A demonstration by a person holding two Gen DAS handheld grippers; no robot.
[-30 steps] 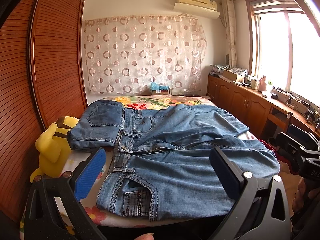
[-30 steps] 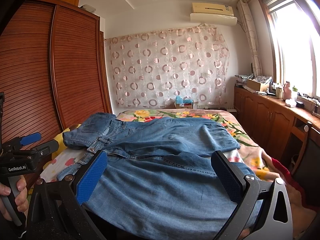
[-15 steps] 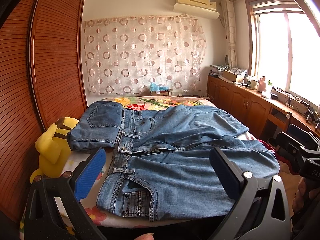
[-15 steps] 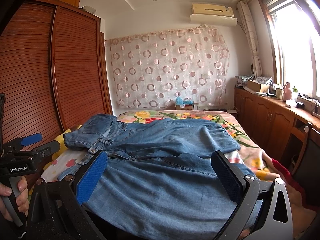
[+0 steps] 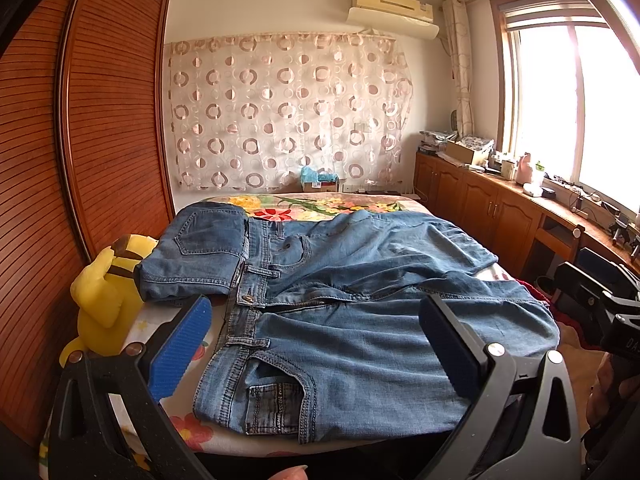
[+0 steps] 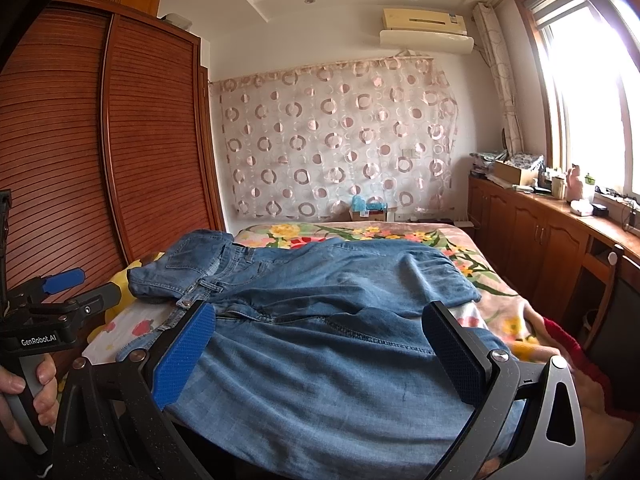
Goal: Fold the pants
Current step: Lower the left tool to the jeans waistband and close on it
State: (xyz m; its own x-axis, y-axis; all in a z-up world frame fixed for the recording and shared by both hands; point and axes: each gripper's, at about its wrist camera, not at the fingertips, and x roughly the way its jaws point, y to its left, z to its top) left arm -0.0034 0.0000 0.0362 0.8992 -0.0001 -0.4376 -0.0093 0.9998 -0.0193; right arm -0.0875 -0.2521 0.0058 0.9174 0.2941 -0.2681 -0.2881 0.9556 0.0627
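Note:
Blue jeans lie spread front-up on the bed, waistband to the left, legs running to the right. They also fill the right wrist view. A second, folded pair of jeans lies at the far left of the bed, beside the waistband. My left gripper is open and empty, held above the near waist and pocket. My right gripper is open and empty above the near leg. The left gripper also shows at the left edge of the right wrist view.
The bed has a floral cover. A yellow plush toy sits at its left edge against the wooden wardrobe. Wooden cabinets with clutter run under the window on the right. A red blanket hangs off the bed's right side.
Both grippers have barely moved; the views shift only slightly. The jeans lie as before.

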